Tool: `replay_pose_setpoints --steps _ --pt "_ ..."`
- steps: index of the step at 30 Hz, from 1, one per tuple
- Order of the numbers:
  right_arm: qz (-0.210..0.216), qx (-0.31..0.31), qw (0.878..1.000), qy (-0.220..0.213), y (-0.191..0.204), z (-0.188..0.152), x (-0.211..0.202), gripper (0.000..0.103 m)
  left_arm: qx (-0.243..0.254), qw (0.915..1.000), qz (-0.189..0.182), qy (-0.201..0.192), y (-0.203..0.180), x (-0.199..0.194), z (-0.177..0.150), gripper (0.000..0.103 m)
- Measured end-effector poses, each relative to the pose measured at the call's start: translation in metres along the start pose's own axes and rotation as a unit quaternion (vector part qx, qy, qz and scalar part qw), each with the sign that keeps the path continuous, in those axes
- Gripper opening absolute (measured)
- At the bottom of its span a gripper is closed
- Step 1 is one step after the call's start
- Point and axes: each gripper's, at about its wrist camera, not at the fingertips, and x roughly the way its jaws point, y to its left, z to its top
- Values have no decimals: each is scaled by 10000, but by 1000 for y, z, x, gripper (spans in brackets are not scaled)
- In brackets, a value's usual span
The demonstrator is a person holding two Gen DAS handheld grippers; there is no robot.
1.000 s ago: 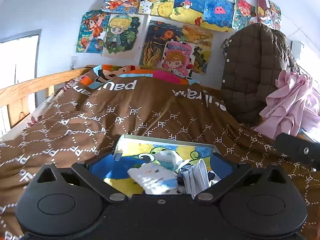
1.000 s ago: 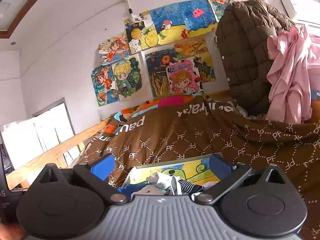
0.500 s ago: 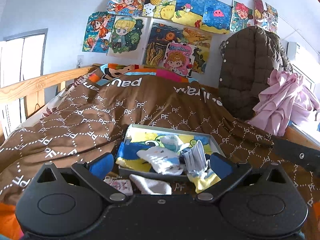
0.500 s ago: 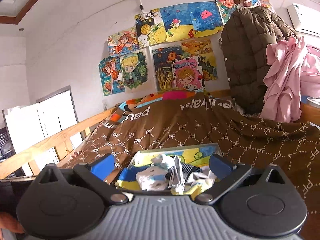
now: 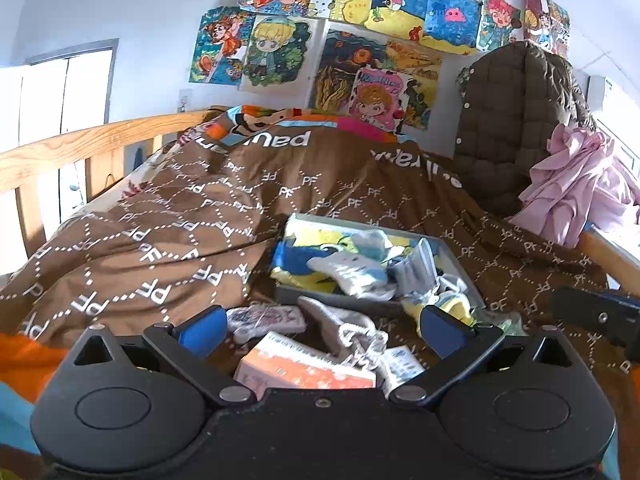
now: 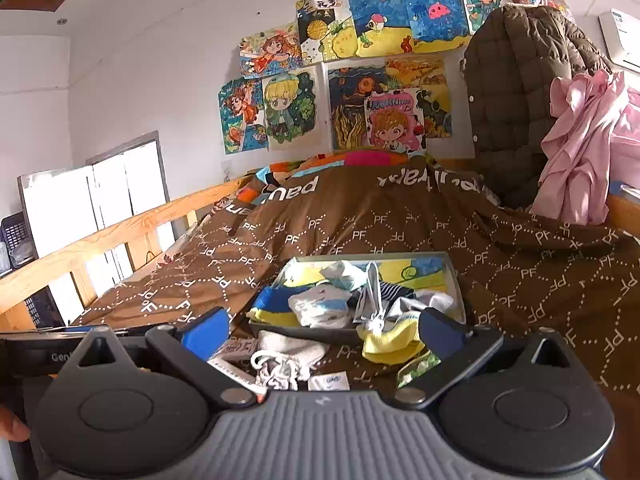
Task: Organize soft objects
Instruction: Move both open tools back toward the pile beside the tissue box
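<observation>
A shallow grey tray (image 5: pixel 454 254) (image 6: pixel 456 280) full of socks and small cloths rests on the brown quilt. A white-and-blue sock (image 5: pixel 352 274) (image 6: pixel 320 306) lies in its middle. In front of the tray lie a grey sock (image 5: pixel 344 326) (image 6: pixel 286 354), a pink patterned sock (image 5: pixel 266 318), a yellow sock (image 6: pixel 390 342) and an orange packet (image 5: pixel 304 368). My left gripper (image 5: pixel 320 330) is open above these loose items, holding nothing. My right gripper (image 6: pixel 322 330) is open too, short of the tray and empty.
The brown quilt (image 5: pixel 160 240) covers the bed. A wooden rail (image 5: pixel 80 144) runs along the left. A brown padded coat (image 5: pixel 516 120) and pink cloth (image 5: pixel 576 184) hang at the right. The right gripper's body (image 5: pixel 600 316) shows at the left view's right edge.
Both grippers have drawn back and risen from the tray. The loose socks and the packet in front of the tray have come into view. Both stayed open.
</observation>
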Motion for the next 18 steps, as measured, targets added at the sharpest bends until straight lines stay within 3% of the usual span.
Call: replay_pose_setpoints --steps 18 --pt "134 -286 9973 656 24 -34 22 103 371 9989 85 271 19 2 -30 102"
